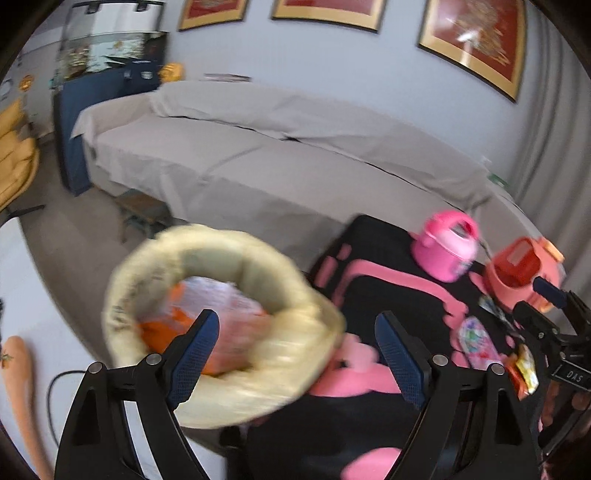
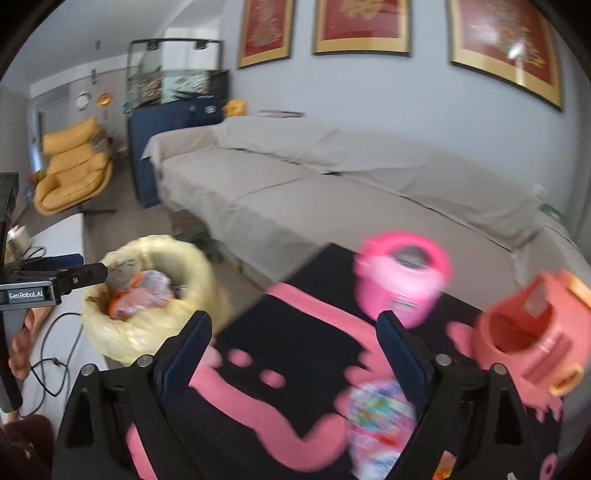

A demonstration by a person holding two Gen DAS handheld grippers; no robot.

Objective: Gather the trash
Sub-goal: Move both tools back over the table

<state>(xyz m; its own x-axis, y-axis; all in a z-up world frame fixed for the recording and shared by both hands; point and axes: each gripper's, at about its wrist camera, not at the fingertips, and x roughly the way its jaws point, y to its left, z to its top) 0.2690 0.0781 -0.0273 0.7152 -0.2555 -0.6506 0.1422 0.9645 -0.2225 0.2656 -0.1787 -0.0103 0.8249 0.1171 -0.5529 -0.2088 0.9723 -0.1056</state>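
Sofa (image 2: 332, 192) behind pink toy pots (image 2: 402, 284)

A home living room: a cloth-covered sofa (image 2: 332, 184) is sitting under framed red pictures (image 2: 362, 26), with a yellow armchair (image 2: 70, 166) and an aquarium (image 2: 177, 81) standing to its left.

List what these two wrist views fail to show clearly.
- Contents of the yellow trash bag: left wrist view, motion blur; only orange and whitish wrappers can be told.
- Colourful wrapper on the black-and-pink mat: right wrist view, blurred, print unreadable, partly behind the right gripper.
- Yellow-orange packet: left wrist view, partly hidden by the other gripper.
- Pink toy pot and orange toy: smeared detail.
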